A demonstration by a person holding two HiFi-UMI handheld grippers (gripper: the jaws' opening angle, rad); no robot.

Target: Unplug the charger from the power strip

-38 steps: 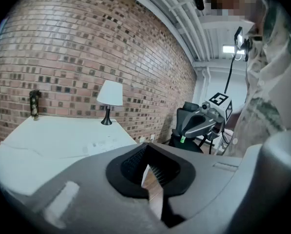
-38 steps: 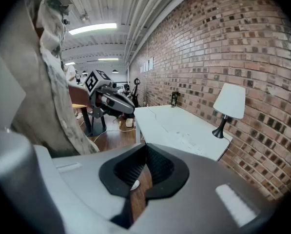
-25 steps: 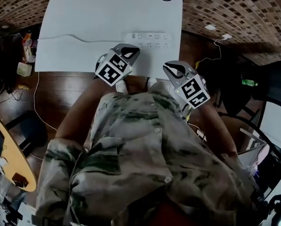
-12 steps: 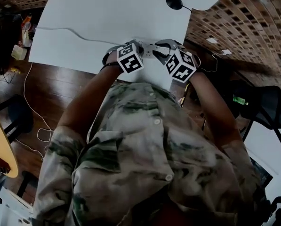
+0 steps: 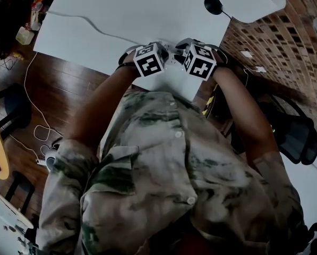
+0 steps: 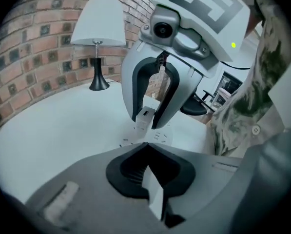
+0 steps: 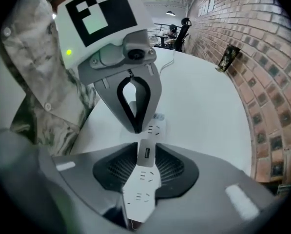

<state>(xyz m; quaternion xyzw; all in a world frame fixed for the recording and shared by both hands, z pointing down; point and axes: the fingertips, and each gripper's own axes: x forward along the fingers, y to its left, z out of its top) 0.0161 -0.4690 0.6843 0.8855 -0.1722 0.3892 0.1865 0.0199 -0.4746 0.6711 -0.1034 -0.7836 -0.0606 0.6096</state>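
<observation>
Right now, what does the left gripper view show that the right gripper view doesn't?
Only the left gripper view: a lamp with a white shade by the brick wall, and the right gripper from outside, its jaws opening with the white charger between them.
Only the right gripper view: the left gripper from outside, closed on the power strip's edge, and the strip's sockets running between the right jaws.
Both: the white table, brick wall, power strip, charger, and the person's camouflage shirt.

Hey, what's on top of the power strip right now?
A white charger stands on the power strip, between the right gripper's opening jaws. The left gripper grips the strip's edge. The charger's prongs and the socket beneath are covered.
</observation>
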